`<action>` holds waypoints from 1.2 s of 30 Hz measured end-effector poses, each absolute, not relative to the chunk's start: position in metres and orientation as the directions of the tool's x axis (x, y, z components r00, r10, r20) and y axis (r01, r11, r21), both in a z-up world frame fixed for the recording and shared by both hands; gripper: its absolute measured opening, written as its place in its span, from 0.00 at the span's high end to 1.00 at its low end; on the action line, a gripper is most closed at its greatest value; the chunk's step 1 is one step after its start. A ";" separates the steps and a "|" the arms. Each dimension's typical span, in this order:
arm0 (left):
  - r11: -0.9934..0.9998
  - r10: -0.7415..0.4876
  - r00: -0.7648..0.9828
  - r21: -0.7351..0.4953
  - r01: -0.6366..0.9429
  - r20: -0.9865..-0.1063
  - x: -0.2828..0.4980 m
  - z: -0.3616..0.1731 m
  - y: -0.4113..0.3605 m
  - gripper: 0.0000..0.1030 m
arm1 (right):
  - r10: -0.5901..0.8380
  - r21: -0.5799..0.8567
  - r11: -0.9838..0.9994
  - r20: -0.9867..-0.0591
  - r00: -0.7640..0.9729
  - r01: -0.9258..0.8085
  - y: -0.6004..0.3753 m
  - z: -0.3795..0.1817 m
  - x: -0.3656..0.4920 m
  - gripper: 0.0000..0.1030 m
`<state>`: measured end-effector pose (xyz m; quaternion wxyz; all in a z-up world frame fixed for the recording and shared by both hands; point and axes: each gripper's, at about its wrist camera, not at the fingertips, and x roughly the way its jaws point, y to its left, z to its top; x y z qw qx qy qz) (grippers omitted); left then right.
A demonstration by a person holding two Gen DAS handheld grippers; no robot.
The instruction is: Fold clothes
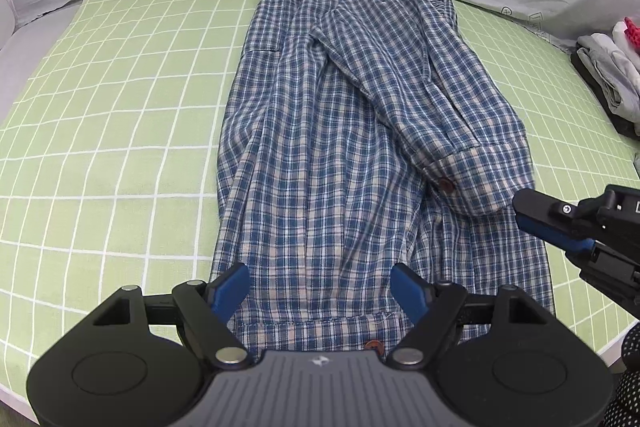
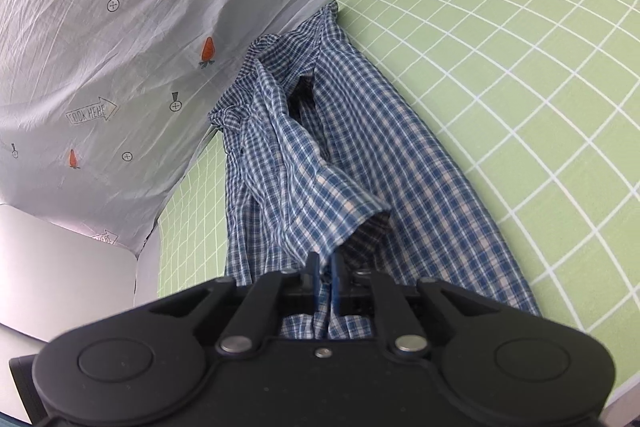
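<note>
Two grippers w/ one plaid shirt (image 1: 320, 147) on the green grid sheet (image 1: 100, 87). Left wrist view: left gripper (image 1: 320, 291) jaws wide apart over the shirt's hem, nothing between; right gripper (image 1: 536, 215) at the folded-in sleeve's cuff (image 1: 472, 183); pile of clothes (image 1: 608, 83) far right. Right wrist view: right gripper (image 2: 325, 277) jaws nearly together, plaid fabric pinched between the pads; grey printed cover (image 2: 120, 47) behind.

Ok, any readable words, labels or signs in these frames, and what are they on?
"LOOK HERE", inside arrow outlines, repeated on the grey printed sheet.
Partial arrow print on the same sheet in the left wrist view: too cut off to read.
Small white mark on the right gripper: too small to read.
</note>
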<state>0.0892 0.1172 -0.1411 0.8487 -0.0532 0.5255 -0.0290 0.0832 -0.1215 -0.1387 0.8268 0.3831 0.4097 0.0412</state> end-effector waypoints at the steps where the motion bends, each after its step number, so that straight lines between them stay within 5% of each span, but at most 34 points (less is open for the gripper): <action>1: 0.993 -0.105 0.446 -0.120 -0.005 -0.889 0.089 -0.141 0.118 0.24 | 0.370 0.652 0.713 -0.663 0.651 0.258 -0.120 -0.141 0.084 0.47; 14: 0.997 -0.061 0.440 -0.073 -0.011 -0.896 0.076 -0.136 0.135 0.24 | 0.337 0.576 0.799 -0.667 0.665 0.173 -0.092 -0.162 0.122 0.46; 16: 0.997 -0.061 0.438 -0.073 -0.011 -0.897 0.076 -0.137 0.136 0.24 | 0.362 0.590 0.793 -0.657 0.662 0.151 -0.090 -0.162 0.126 0.70; 19: 0.997 -0.064 0.437 -0.077 -0.011 -0.897 0.077 -0.137 0.136 0.24 | 0.391 0.618 0.776 -0.633 0.668 0.131 -0.090 -0.158 0.123 0.91; 30: 0.995 -0.086 0.418 -0.095 0.001 -0.904 0.080 -0.142 0.137 0.24 | 0.536 0.831 0.497 -0.520 0.665 0.249 -0.104 -0.162 0.079 0.95; 36: 0.996 -0.081 0.411 -0.090 -0.001 -0.908 0.077 -0.145 0.137 0.24 | 0.541 0.822 0.474 -0.554 0.633 0.316 -0.107 -0.171 0.053 0.95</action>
